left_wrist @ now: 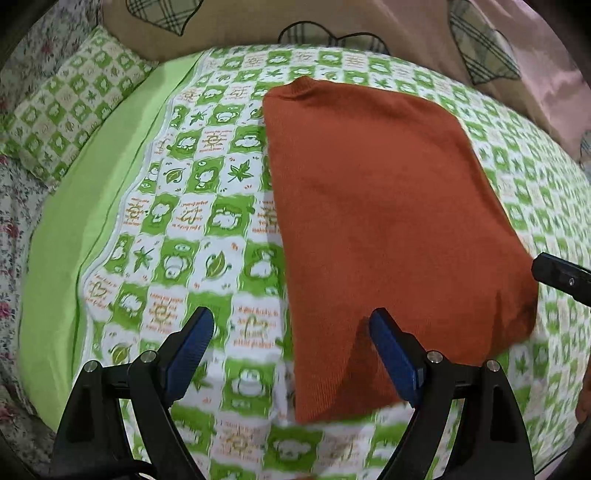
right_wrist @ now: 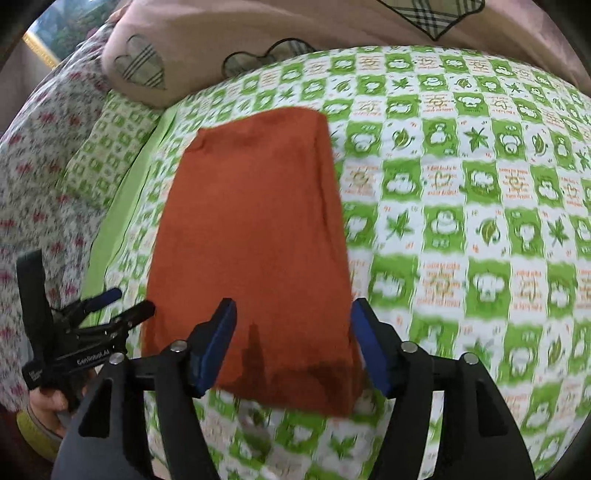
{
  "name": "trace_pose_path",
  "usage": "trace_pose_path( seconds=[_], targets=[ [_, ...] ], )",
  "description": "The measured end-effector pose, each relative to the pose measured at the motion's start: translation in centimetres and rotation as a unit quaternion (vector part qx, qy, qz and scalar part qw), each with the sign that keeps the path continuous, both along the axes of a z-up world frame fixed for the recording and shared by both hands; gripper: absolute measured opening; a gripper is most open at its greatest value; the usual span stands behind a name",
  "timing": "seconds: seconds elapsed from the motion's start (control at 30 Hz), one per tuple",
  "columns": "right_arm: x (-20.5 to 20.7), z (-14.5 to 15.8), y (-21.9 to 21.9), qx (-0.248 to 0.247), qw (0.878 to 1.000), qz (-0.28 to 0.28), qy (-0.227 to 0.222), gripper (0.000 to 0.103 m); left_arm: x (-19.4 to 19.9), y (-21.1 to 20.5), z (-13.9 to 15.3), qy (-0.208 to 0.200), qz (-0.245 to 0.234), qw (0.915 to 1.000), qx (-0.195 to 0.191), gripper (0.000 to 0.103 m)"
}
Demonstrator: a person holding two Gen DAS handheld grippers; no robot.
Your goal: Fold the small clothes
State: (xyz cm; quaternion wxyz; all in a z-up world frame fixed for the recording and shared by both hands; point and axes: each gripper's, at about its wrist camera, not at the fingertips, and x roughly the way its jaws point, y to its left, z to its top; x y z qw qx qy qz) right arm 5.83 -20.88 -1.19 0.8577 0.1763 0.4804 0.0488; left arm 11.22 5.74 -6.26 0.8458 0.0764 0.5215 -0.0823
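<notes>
I hold my left claw [left_wrist: 291,354] above the bed, and its two blue pads stand wide apart with nothing pressed between them — it is released. One pad hangs over the checked green-and-white bed sheet [left_wrist: 192,206], the other over the near part of the rust-orange garment [left_wrist: 388,206]. This garment lies flat on the sheet as a folded, long rectangle, with its narrow end toward the beige pillows [left_wrist: 236,22] at the head of the bed. My right claw [right_wrist: 293,347] is also released: its pads stand on both sides of the near end of the garment [right_wrist: 255,229], above the cloth, and they do not squeeze it. In the right wrist view the near edge of the garment shows a darker band, and the cloth reaches a little past the right pad. In the same view I see my left claw [right_wrist: 110,302] from the side, just beside the garment's left edge, with a hand [right_wrist: 48,402] under it. A plain light-green strip [left_wrist: 92,206] runs along the sheet, and a floral blanket [right_wrist: 40,158] lies beyond it.
</notes>
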Motion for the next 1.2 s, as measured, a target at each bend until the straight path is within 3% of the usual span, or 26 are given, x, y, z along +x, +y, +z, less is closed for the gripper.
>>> trace_pose_path(
  seconds=[0.3,0.57,1.2],
  targets=[
    [-4.3,-0.3,2.7,-0.018,0.999,0.050,-0.009,0.078,-3.5,0.5,-0.7,0.000,-0.009,0.9998,0.018,0.088],
    [-6.3,-1.4,4.3,-0.032,0.997,0.067,0.004,0.079,-5.3,0.8,-1.1,-0.008,-0.007,0.9995,0.030,0.088],
    [-4.9,-0.6,4.1,-0.048,0.998,0.048,-0.011,0.082,-4.6,0.4,0.5,-0.029,-0.022,0.9991,0.021,0.089]
  ],
)
